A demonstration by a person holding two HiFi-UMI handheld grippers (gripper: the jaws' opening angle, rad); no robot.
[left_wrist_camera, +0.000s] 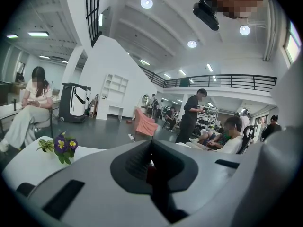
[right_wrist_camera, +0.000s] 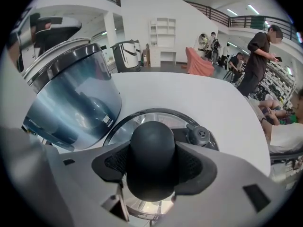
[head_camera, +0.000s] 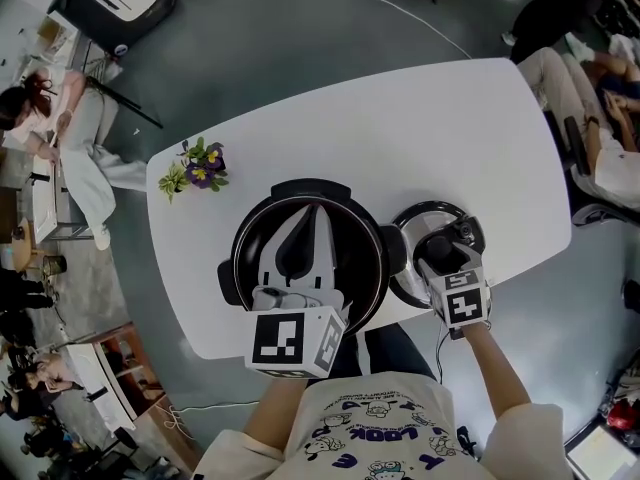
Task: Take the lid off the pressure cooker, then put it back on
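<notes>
- Right claw [head_camera: 441, 252] [right_wrist_camera: 152, 161] sits at the lower right of the head view, tilted steeply down, with its two pads pressed against either side of the round black knob [right_wrist_camera: 152, 143] on the lid [head_camera: 418, 226] [right_wrist_camera: 124, 129].
- That lid lies flat on the white table [head_camera: 400, 133], right of centre in the head view and just beside the pot [head_camera: 240, 260] [right_wrist_camera: 75, 96]; whether the two rims touch cannot be told.
- A small grey valve [right_wrist_camera: 200, 135] stands on the lid to the right of the knob in the right gripper view.
- Left claw [head_camera: 317, 213] [left_wrist_camera: 151, 144] has its pads pressed together with nothing between them. In the head view it lies across the pot's mouth at frame centre, pointing toward the far rim.
- The pot stands uncovered at the table's near edge, its dark inside showing around the left claw.
- Purple and yellow flowers [head_camera: 198, 170] [left_wrist_camera: 61, 145] sit on the table to the upper left of the pot, apart from it.
</notes>
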